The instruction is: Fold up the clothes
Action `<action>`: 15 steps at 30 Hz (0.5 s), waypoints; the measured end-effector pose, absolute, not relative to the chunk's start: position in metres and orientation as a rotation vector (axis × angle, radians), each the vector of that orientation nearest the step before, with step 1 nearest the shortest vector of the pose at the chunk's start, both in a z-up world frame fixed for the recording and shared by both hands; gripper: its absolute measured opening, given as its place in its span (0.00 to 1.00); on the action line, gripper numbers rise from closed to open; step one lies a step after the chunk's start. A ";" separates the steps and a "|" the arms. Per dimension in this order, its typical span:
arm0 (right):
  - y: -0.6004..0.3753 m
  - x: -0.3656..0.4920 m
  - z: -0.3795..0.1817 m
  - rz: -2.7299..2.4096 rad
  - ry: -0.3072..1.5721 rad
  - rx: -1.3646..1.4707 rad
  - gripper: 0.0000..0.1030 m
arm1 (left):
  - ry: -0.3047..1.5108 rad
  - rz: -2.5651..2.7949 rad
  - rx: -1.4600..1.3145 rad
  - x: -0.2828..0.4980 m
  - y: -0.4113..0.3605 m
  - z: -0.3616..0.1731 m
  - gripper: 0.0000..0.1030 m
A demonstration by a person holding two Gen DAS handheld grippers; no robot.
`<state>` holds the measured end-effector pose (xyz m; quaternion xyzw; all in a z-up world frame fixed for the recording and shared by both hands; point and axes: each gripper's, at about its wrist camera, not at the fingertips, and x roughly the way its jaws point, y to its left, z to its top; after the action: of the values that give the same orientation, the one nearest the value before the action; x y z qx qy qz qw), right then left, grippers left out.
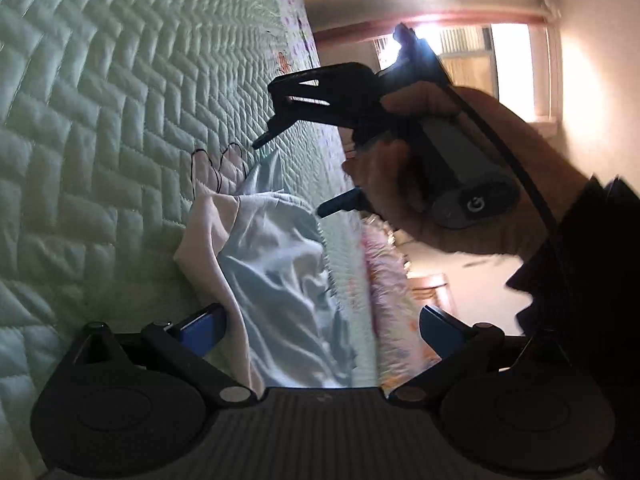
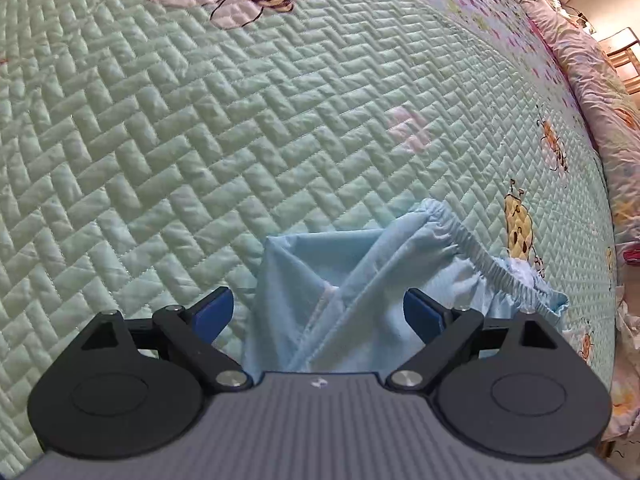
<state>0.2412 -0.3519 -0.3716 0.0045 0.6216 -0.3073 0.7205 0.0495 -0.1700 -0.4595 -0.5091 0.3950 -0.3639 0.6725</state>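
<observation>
Ahead, elastic waistband edge [image 2: 486, 260], open quilt [image 2: 200, 140]

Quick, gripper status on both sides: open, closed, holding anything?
Left gripper: open, fingers either side of the garment, not clamped.
Right gripper: open, over the blue garment on the quilt, nothing gripped.

I counted one light blue garment [image 2: 360, 300] with an elastic waistband, and one pale pink cloth [image 1: 208, 232] lying against it in the left wrist view. One quilted bed cover [image 2: 200, 140] carried them. It showed three embroidered bees that I could see. Two grippers were in view, each with two blue-padded fingers [image 2: 214, 312].
</observation>
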 end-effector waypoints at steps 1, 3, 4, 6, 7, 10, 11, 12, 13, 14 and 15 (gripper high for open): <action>-0.350 0.243 -0.375 -0.689 1.381 -0.009 0.89 | 0.890 -0.823 -1.172 0.051 -0.169 -0.461 0.99; -0.346 0.244 -0.381 -0.711 1.390 -0.052 0.89 | 0.891 -0.830 -1.226 0.053 -0.166 -0.466 0.99; -0.344 0.244 -0.384 -0.724 1.393 -0.071 0.90 | 0.891 -0.834 -1.248 0.053 -0.163 -0.467 0.99; -0.340 0.246 -0.388 -0.749 1.402 -0.127 0.90 | 0.890 -0.839 -1.267 0.054 -0.162 -0.468 0.99; -0.337 0.248 -0.390 -0.763 1.407 -0.152 0.90 | 0.889 -0.839 -1.269 0.054 -0.162 -0.468 0.99; -0.339 0.248 -0.392 -0.794 1.406 -0.127 0.90 | 0.886 -0.842 -1.286 0.055 -0.160 -0.471 0.99; -0.341 0.248 -0.393 -0.806 1.406 -0.110 0.89 | 0.885 -0.844 -1.292 0.056 -0.159 -0.472 0.99; -0.343 0.248 -0.393 -0.819 1.405 -0.092 0.89 | 0.884 -0.845 -1.299 0.056 -0.158 -0.473 0.99; -0.345 0.248 -0.393 -0.831 1.403 -0.078 0.89 | 0.883 -0.847 -1.304 0.057 -0.158 -0.474 0.99; -0.345 0.247 -0.393 -0.840 1.401 -0.071 0.87 | 0.880 -0.851 -1.307 0.057 -0.158 -0.474 0.99; -0.344 0.247 -0.392 -0.839 1.398 -0.068 0.82 | 0.878 -0.854 -1.310 0.058 -0.157 -0.473 0.99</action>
<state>0.2469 -0.3439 -0.3921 -0.0305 0.6241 -0.3744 0.6852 0.0577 -0.1572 -0.4726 -0.5708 0.3823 -0.3721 0.6242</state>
